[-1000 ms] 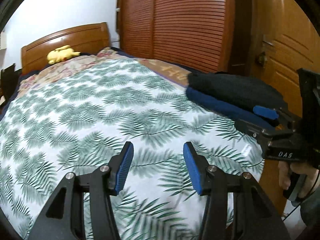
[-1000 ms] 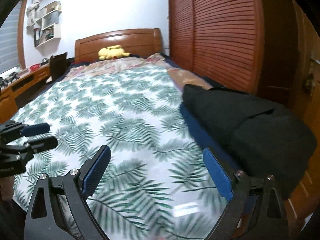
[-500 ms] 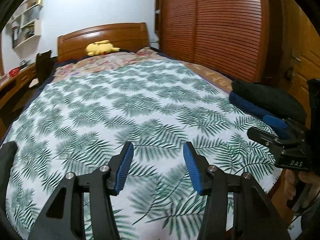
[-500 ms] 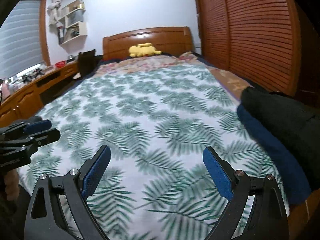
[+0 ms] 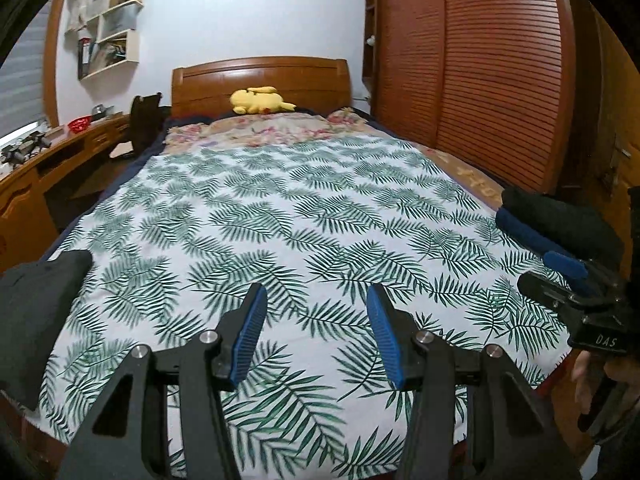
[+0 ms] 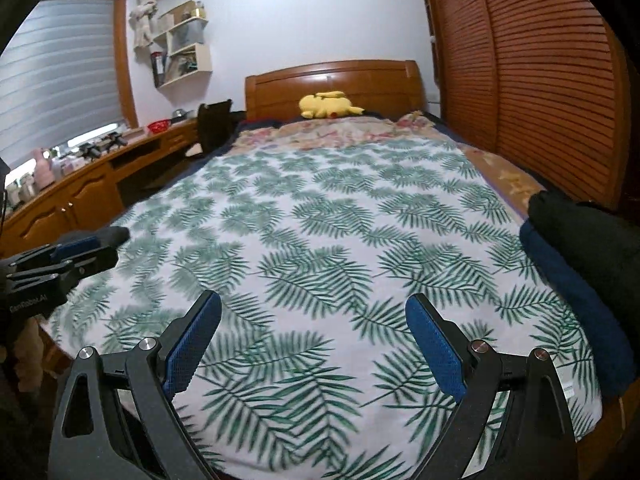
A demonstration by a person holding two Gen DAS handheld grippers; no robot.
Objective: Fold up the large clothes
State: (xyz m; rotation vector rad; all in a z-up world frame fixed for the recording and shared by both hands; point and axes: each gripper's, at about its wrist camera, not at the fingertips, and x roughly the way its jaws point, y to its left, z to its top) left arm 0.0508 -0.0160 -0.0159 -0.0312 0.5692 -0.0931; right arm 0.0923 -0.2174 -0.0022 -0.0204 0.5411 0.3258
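1. While both sets of jaws stand apart and empty, the left gripper (image 5: pixel 316 334) and right gripper (image 6: pixel 314 344) hover above the leaf-print bedspread (image 5: pixel 304 216).
2. The next garment (image 5: pixel 34 312), dark, sits at the frame's lower left; folded clothes (image 6: pixel 588 272) sit right.
3. Pinching too deep could drag the bedspread along.

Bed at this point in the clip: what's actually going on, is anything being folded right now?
Not at this moment. Both the left gripper and the right gripper hover open and empty over the leaf-print bedspread. A folded stack, black garment on a navy one, sits at the bed's right edge. Another dark garment lies at the near left corner, untouched and apparently not yet folded.
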